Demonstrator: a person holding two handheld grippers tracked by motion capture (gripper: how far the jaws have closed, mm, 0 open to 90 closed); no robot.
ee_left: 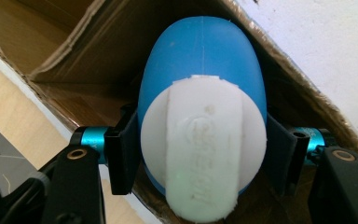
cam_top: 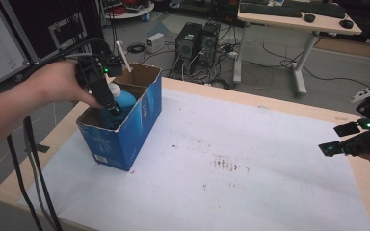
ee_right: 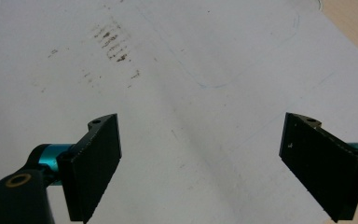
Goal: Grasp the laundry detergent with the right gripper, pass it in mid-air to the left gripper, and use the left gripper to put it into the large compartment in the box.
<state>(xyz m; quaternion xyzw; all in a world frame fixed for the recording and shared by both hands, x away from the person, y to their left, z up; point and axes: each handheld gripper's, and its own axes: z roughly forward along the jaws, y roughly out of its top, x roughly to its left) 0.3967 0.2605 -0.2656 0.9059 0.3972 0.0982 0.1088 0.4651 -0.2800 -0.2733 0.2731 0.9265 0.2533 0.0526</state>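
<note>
Blue bottle (cam_top: 124, 100) mostly hidden inside cardboard box (cam_top: 125, 134); base unseen (left gripper view too). Right gripper (cam_top: 339, 139) partly cut by frame edge. White cap (ee_left: 204, 144) embossing too blurred to read.

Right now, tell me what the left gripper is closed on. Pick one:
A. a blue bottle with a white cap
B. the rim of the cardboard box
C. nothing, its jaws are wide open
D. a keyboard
A: in the left gripper view the left gripper has both jaws pressed against the sides of the blue bottle just behind its white cap, inside the cardboard box.
</note>
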